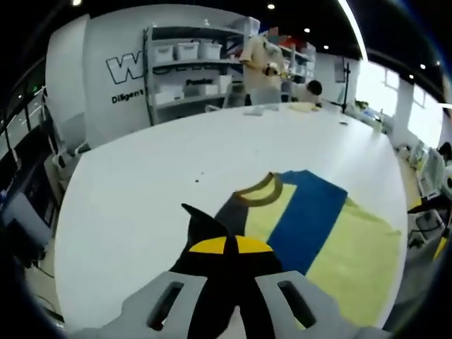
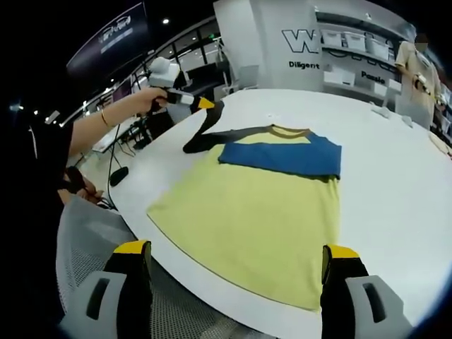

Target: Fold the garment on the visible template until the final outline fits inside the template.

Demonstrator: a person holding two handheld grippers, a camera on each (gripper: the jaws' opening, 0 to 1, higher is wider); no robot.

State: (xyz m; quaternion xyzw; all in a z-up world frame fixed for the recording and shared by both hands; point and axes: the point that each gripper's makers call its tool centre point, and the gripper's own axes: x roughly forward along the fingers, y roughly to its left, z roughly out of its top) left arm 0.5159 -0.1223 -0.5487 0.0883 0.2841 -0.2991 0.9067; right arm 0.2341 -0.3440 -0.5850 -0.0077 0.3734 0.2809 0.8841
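Observation:
A yellow T-shirt with a blue chest band and an olive collar lies flat on the white table, its hem near the front edge. My left gripper, held by a hand, is shut on the shirt's dark sleeve and lifts it off the table. In the left gripper view the same dark sleeve runs up between the yellow-tipped jaws of the left gripper, with the T-shirt spread to the right. My right gripper hangs open over the hem, jaws wide apart.
The person's arm reaches in from the left. A mesh chair stands below the table edge. Shelves with white bins and another person stand beyond the table's far side, where small items lie.

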